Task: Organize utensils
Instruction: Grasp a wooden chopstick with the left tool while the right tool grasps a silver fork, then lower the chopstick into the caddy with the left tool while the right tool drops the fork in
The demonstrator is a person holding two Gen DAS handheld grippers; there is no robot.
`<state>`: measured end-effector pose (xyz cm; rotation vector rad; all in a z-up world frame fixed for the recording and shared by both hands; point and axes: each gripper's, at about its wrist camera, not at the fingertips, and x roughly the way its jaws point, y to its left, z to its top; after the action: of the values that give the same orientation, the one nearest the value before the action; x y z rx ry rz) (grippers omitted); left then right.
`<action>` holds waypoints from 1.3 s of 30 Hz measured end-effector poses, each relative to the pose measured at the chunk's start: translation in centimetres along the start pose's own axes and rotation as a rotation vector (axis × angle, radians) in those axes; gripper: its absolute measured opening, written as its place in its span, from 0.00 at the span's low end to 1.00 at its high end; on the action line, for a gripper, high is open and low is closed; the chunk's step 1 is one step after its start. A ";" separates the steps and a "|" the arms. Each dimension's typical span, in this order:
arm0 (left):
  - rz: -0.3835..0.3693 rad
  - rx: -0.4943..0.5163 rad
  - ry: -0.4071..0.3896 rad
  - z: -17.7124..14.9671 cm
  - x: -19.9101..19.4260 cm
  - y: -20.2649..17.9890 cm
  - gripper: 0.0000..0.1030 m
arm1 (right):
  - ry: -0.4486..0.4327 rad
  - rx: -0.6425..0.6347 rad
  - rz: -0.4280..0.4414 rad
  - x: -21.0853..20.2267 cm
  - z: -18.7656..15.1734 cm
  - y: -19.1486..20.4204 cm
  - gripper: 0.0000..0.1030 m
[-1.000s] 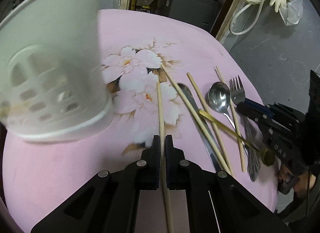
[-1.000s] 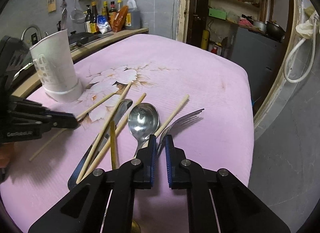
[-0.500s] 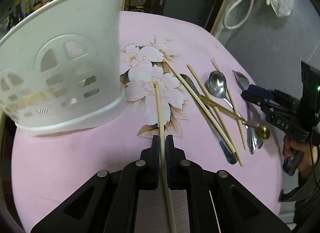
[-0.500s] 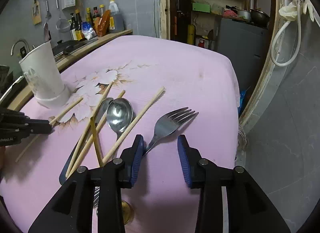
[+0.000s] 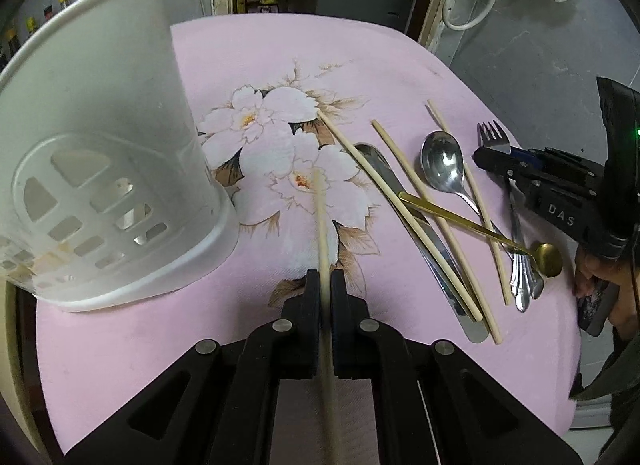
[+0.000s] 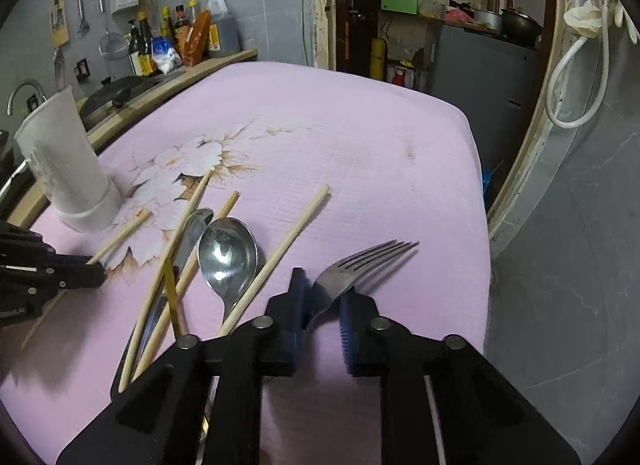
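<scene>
My left gripper (image 5: 325, 285) is shut on a wooden chopstick (image 5: 321, 221) that points forward over the pink floral cloth. The white slotted utensil holder (image 5: 100, 169) stands just to its left; it also shows far left in the right wrist view (image 6: 68, 163). My right gripper (image 6: 322, 297) is open, its blue pads on either side of the steel fork's (image 6: 360, 265) neck. Left of the fork lie a steel spoon (image 6: 226, 257), several loose chopsticks (image 6: 280, 253), a knife (image 6: 188, 241) and a gold spoon (image 5: 548, 259).
The pink cloth table (image 6: 360, 153) drops off at its right edge onto grey floor. A counter with bottles (image 6: 180, 41) and a sink runs behind the holder. A dark cabinet (image 6: 484, 69) stands past the table's far side.
My right gripper opened and moved forward, so its pads now flank the fork's neck. My left gripper, still gripping the chopstick, shifted it slightly beside the holder.
</scene>
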<state>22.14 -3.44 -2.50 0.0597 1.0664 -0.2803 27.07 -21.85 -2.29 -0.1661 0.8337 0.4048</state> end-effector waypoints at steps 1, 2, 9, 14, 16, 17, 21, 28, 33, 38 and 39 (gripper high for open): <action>-0.013 -0.017 -0.013 -0.2 -0.2 0.2 0.03 | -0.006 0.002 0.010 -0.1 0.0 0.0 0.09; -0.033 -0.034 -0.023 -0.2 -0.1 0.4 0.03 | -0.015 0.004 0.029 -0.4 -0.1 -0.1 0.09; -0.164 -0.110 -0.149 -1.8 -2.2 1.8 0.03 | -0.132 0.021 0.086 -2.9 -0.3 0.2 0.04; -0.170 -0.075 -0.287 -2.9 -4.7 1.3 0.03 | -0.244 0.012 0.078 -5.2 -0.6 1.4 0.03; -0.150 -0.072 -0.298 -3.0 -4.8 0.9 0.03 | -0.281 0.011 0.079 -6.0 -0.6 1.8 0.02; -0.157 -0.077 -0.308 -2.9 -4.9 0.9 0.03 | -0.302 0.011 0.080 -6.4 -0.6 2.0 0.02; -0.195 -0.106 -0.401 -3.6 -6.5 1.9 0.03 | -0.386 -0.009 0.075 -7.9 -0.4 3.1 0.02; -0.162 -0.116 -0.609 -3.6 -9.7 2.0 0.03 | -0.506 -0.032 0.067 -10.0 0.7 4.7 0.01; -0.155 -0.178 -0.685 -2.9 -11.6 3.6 0.03 | -0.562 -0.059 0.090 -10.9 2.3 6.5 0.01; -0.121 -0.221 -0.760 -2.3 -14.4 6.4 0.03 | -0.602 -0.077 0.136 -11.5 3.8 7.9 0.01; -0.112 -0.227 -0.773 -2.1 -15.0 6.9 0.03 | -0.610 -0.080 0.148 -11.7 4.3 8.3 0.01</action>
<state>15.33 6.59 8.89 -0.2939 0.3262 -0.2494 19.59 -16.31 9.46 -0.0472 0.2295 0.5900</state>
